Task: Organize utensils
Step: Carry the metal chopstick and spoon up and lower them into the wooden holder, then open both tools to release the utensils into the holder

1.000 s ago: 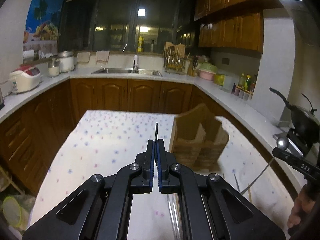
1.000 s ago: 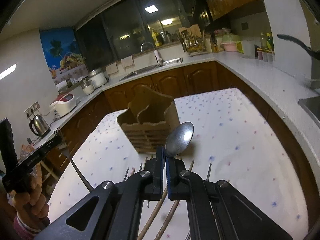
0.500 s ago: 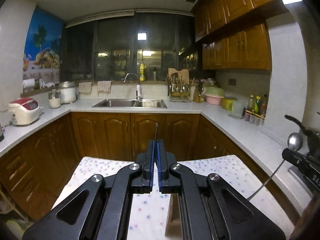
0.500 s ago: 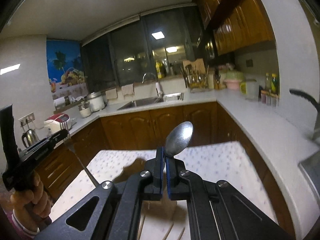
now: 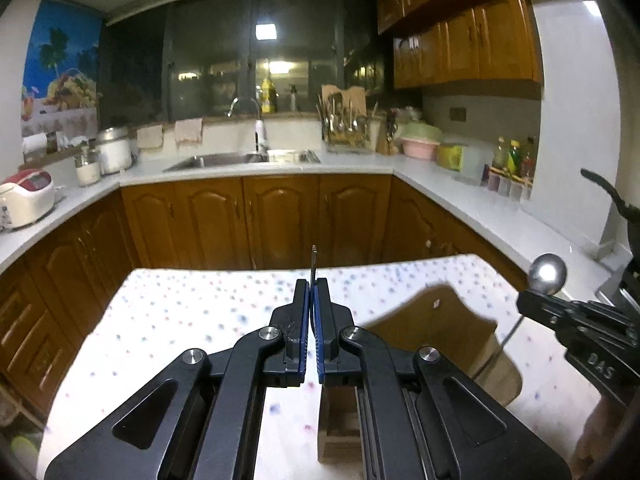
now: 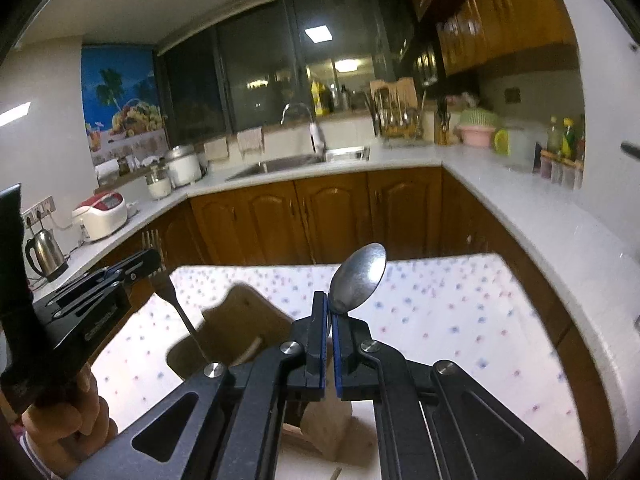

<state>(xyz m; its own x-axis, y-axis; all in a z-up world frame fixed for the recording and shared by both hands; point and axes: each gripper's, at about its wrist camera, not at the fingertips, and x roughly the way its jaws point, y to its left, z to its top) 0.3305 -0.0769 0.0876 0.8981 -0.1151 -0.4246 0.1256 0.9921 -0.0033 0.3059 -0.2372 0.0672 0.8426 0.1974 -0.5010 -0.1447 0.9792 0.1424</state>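
- Left wrist view: your left gripper (image 5: 311, 296) fills the lower middle, its blue-padded jaws pressed together on a fork (image 5: 314, 262), seen edge-on as a thin dark strip that sticks up past the fingertips.
- Just below and to the right of that gripper stands the wooden utensil holder (image 5: 440, 322), partly hidden by the black fingers; it rests on the table (image 5: 168, 320) with its dotted white cloth.
- To the right of the holder, your right gripper (image 5: 532, 304) comes in from the frame edge, pinching a metal spoon (image 5: 547, 274): the round bowl rises above the jaws and the thin handle slants down toward the holder's right side.
- Beyond the holder, past the far table edge, brown cabinets run under a white counter with a sink (image 5: 244, 158).
- Right wrist view: your right gripper (image 6: 329, 308) sits in the lower middle, jaws clamped on the spoon (image 6: 359, 278), whose bowl tilts up and to the right above the fingertips.
- The utensil holder (image 6: 240, 328) is directly below and left of this gripper, blurred, on the same table (image 6: 460, 312).
- Left of the holder, your left gripper (image 6: 154, 266) pinches the fork (image 6: 170, 292), tines up and handle slanting down toward the holder's opening; whether the handle tip is inside cannot be told.
- Your left hand (image 6: 68, 420) grips that tool's handle at the lower left corner.
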